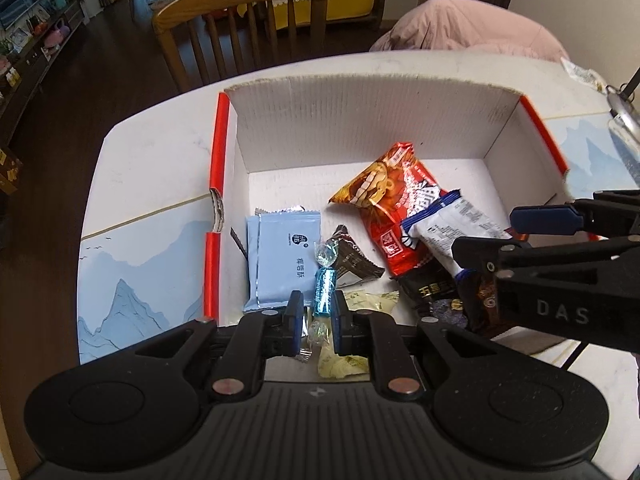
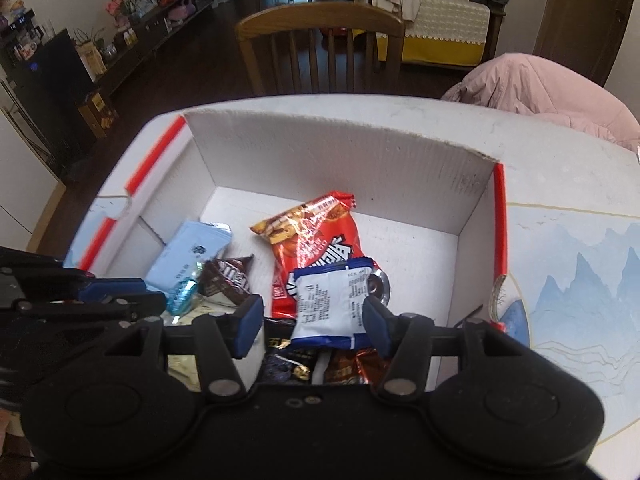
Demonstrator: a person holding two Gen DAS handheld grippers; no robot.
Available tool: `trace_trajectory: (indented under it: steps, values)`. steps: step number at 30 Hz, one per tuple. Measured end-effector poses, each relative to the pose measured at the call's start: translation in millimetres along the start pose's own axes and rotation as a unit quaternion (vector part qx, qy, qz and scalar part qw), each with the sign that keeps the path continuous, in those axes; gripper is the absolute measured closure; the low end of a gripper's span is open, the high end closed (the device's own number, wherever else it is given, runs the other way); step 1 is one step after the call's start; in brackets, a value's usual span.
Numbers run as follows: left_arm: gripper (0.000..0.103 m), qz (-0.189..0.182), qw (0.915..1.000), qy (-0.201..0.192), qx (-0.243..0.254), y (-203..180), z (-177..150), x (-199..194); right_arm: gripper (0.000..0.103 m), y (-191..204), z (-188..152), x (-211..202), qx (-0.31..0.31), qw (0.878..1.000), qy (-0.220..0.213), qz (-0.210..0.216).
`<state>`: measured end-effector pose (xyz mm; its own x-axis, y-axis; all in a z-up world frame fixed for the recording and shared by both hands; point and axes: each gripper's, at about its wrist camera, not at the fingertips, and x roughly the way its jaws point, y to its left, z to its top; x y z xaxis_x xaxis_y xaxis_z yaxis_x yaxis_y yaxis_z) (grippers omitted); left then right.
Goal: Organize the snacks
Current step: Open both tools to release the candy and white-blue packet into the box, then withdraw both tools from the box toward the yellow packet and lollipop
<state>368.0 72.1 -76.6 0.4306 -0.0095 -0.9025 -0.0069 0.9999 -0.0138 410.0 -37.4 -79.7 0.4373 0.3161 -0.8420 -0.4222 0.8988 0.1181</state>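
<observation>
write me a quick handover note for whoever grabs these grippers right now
Left gripper: shut on the teal twist-wrapped candy, above the near edge of the cardboard box.
Right gripper: jaws open around the white-and-blue packet, pads not pressing it.
In the box: light blue wafer pack, brown M&M's bag, red snack bag, dark packets near the front.
Left: drop the candy, clear both grippers.

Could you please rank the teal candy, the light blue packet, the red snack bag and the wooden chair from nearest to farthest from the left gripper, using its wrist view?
1. Teal candy: clamped in the left gripper.
2. Light blue packet: box floor, left.
3. Red snack bag: mid-box, right.
4. Wooden chair: beyond the table.
</observation>
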Motion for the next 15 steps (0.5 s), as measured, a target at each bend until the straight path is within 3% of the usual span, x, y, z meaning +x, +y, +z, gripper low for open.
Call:
trace_trajectory:
  steps: [3,7,10,15]
  values:
    - [0.089,-0.004,0.9999,-0.013,-0.004,2,-3,-12,0.042,2,-3,-16,0.001,1.0,-0.016,0.004]
    - [0.076,-0.012,0.9993,-0.033,-0.01,4,-7,-29,0.035,4,-7,-35,-0.001,0.999,-0.034,0.005]
    - [0.076,-0.019,0.9988,-0.044,-0.011,6,-12,-41,0.028,3,-11,-49,0.001,0.999,-0.05,0.006]
    - [0.075,-0.028,0.9978,-0.059,-0.014,7,-23,-60,0.026,9,-21,-70,-0.003,0.997,-0.07,0.019]
